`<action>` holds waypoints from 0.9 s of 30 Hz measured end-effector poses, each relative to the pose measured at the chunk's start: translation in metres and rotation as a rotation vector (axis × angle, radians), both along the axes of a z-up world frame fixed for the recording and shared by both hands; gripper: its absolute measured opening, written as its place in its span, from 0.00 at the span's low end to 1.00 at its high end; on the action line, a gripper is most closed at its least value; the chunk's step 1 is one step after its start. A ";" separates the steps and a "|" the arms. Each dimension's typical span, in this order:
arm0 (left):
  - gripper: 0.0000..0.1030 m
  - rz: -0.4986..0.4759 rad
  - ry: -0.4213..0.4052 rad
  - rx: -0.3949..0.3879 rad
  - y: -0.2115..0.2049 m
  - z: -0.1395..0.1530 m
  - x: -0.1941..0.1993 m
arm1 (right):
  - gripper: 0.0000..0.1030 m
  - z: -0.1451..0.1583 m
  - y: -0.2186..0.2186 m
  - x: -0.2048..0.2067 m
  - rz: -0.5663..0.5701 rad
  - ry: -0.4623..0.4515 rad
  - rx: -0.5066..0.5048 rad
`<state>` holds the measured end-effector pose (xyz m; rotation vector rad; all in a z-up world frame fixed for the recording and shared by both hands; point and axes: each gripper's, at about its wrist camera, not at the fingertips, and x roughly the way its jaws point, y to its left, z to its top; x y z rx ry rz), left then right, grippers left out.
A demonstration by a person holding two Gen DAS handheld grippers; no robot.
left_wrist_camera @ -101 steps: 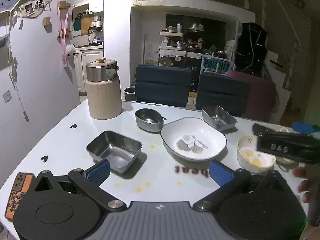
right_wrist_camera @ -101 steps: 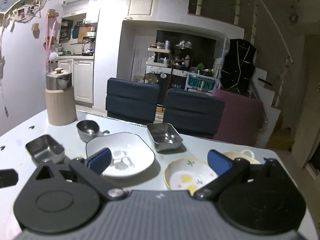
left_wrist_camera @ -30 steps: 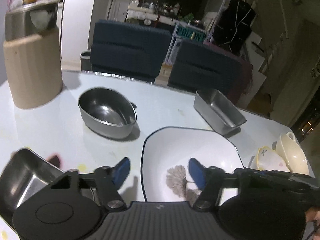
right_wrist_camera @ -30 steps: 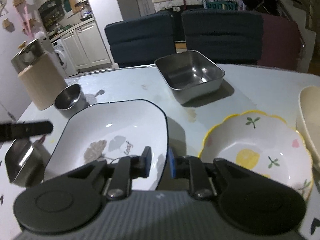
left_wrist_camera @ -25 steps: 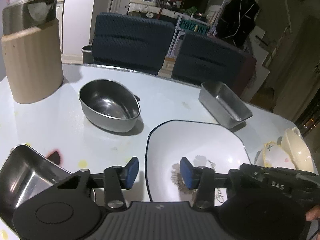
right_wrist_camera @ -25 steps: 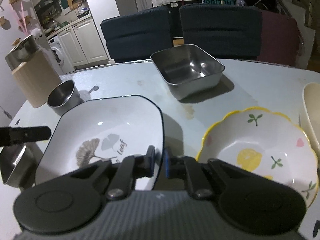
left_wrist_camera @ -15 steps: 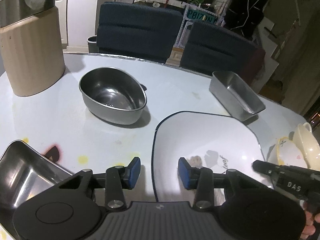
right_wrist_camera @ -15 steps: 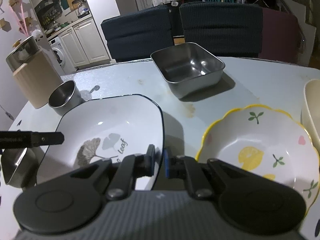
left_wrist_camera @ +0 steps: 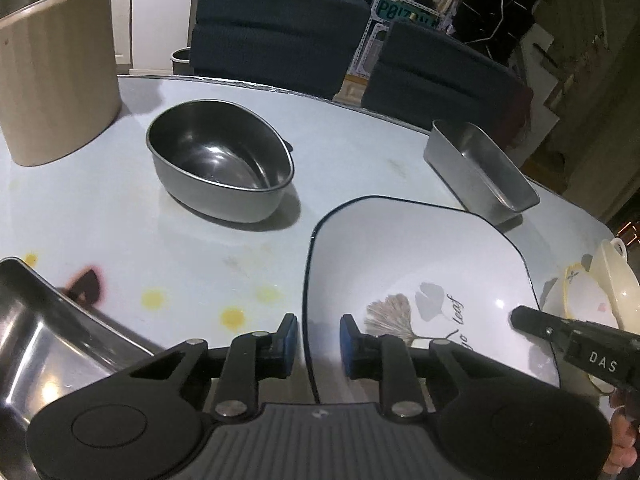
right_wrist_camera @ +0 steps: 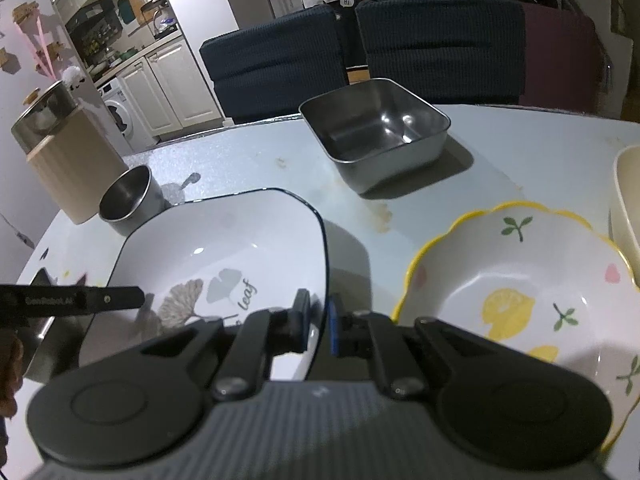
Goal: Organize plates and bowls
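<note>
Looking at how the dishes lie, I judge that the organizing has hardly begun. Nothing is stacked yet; every piece sits alone on the counter (left_wrist_camera: 120, 240).

The large white plate (left_wrist_camera: 420, 264) with the dark rim and leaf drawing fills the lower middle of both views. The right claw (right_wrist_camera: 317, 326) is pinching its right edge, its two pads almost together with the rim between them. The left claw (left_wrist_camera: 315, 338) stands astride the plate's left edge, one pad on each side, but a gap shows around the rim, so it is not yet pressed on it. I think the plate is the first thing to be moved, with both claws.

Left to sort are the oval steel bowl (left_wrist_camera: 220, 168) in the upper left of the left view, the square steel dish (right_wrist_camera: 376, 132) in the upper middle of the right view, another steel dish (left_wrist_camera: 44, 336) at the lower left edge of the left view, and the yellow-rimmed flower bowl (right_wrist_camera: 520, 288) at the right of the right view, just beside the plate. A cream dish (right_wrist_camera: 628, 196) shows only partly at the right edge. The beige canister (left_wrist_camera: 52, 80) stands in the upper left.
</note>
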<state>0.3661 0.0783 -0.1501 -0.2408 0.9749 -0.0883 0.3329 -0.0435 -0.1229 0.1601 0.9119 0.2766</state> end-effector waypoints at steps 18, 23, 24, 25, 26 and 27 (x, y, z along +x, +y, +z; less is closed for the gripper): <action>0.15 0.017 -0.113 0.088 -0.008 0.040 -0.037 | 0.11 0.021 0.007 -0.020 -0.013 -0.022 -0.013; 0.15 -0.008 -0.153 0.096 -0.012 0.066 -0.067 | 0.11 0.045 0.002 -0.046 -0.011 -0.051 -0.009; 0.15 -0.014 -0.159 0.098 -0.013 0.071 -0.073 | 0.11 0.050 0.001 -0.051 -0.014 -0.050 -0.007; 0.15 -0.019 -0.168 0.099 -0.014 0.075 -0.080 | 0.11 0.054 -0.001 -0.057 -0.017 -0.048 -0.005; 0.15 -0.020 -0.177 0.097 -0.014 0.078 -0.086 | 0.11 0.058 -0.001 -0.062 -0.019 -0.045 -0.004; 0.15 -0.021 -0.185 0.093 -0.013 0.081 -0.092 | 0.11 0.062 -0.002 -0.068 -0.019 -0.042 -0.003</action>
